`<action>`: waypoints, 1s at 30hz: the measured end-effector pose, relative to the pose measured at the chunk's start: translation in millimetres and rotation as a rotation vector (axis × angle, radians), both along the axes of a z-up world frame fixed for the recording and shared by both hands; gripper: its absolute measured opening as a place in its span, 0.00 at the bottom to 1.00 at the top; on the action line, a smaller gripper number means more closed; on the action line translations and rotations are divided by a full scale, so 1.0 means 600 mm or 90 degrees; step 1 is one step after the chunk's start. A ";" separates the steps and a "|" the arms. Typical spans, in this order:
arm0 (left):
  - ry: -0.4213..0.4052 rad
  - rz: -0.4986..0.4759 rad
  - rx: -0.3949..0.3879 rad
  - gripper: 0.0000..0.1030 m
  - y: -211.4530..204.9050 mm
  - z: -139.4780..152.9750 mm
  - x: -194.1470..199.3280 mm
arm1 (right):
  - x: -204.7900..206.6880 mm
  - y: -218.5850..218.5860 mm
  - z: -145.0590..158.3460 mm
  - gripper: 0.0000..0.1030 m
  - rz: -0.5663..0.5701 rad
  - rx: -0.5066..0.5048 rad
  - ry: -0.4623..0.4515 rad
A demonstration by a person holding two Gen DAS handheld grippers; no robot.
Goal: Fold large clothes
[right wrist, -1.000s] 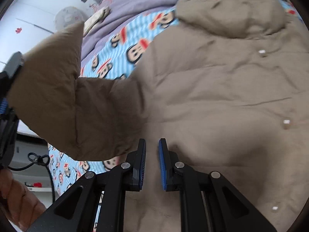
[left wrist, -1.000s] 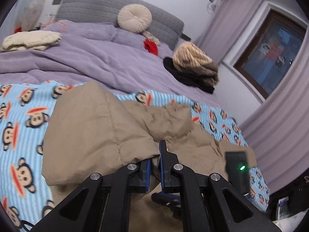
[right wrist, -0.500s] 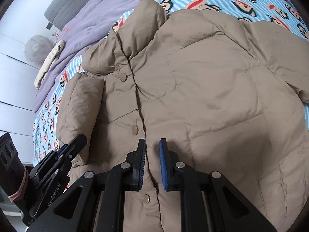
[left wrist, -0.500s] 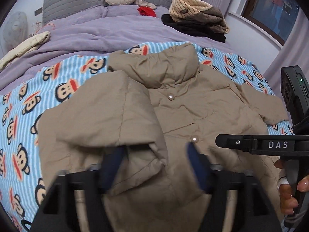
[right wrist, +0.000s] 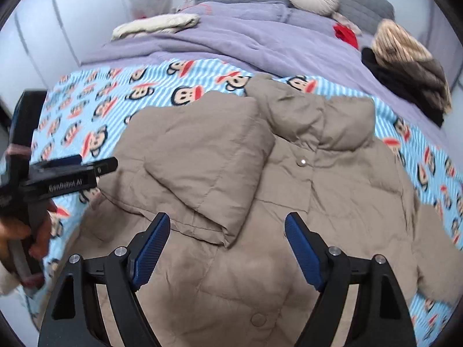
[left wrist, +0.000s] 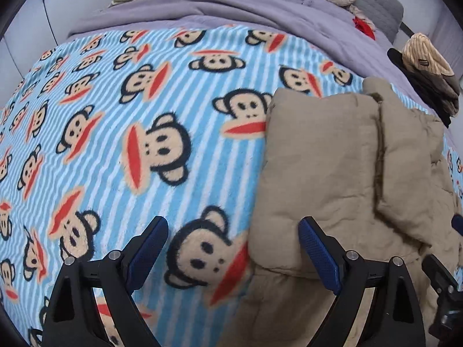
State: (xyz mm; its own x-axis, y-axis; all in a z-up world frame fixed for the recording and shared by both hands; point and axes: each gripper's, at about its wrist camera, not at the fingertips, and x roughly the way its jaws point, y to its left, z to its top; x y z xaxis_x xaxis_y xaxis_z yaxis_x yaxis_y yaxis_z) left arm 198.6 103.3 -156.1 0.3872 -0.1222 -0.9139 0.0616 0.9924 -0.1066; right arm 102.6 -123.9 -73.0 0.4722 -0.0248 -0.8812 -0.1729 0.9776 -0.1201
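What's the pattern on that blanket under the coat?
Light blue and white stripes with cartoon monkey faces, red-mouthed, on the blanket; clearest in the left wrist view.

Soft even daylight; fisheye-bent edges, slight blur.

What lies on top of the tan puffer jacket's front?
One tan sleeve lies folded across the tan puffer jacket. It covers the chest panel beneath; any snaps there cannot be seen.

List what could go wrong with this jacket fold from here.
1. The puffy sleeve folded over the jacket is held by nothing: both grippers are off it, the right gripper still opening, so it may spring back.
2. The other sleeve still lies spread on the monkey blanket.
3. The left gripper straddles the jacket's edge and might pinch blanket too.
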 end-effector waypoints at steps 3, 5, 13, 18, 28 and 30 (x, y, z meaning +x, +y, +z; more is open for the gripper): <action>-0.005 -0.024 0.019 0.90 -0.007 -0.012 -0.006 | 0.039 0.054 -0.044 0.82 0.057 -0.125 0.000; 0.001 -0.036 0.020 0.90 -0.012 -0.016 -0.005 | 0.070 0.047 -0.052 0.82 0.032 -0.129 -0.008; 0.012 -0.047 0.012 0.90 -0.002 0.000 0.014 | 0.042 -0.266 -0.046 0.82 -0.493 0.203 0.005; -0.065 -0.025 0.026 0.90 0.011 0.054 0.047 | -0.059 -0.360 -0.024 0.81 -0.591 0.243 -0.017; -0.050 -0.033 0.108 0.90 -0.070 0.007 0.119 | 0.026 -0.260 -0.044 0.11 -0.318 0.246 0.069; -0.032 -0.038 0.110 0.90 -0.078 -0.007 0.115 | 0.019 -0.265 -0.081 0.07 -0.333 0.210 0.100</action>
State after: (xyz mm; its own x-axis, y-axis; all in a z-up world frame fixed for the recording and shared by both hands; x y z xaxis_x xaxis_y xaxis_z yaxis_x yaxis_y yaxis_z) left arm 267.7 56.3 -160.4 0.4303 0.0110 -0.9026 0.1220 0.9900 0.0702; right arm 114.2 -283.2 -121.3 0.3357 0.0682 -0.9395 0.3459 0.9188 0.1904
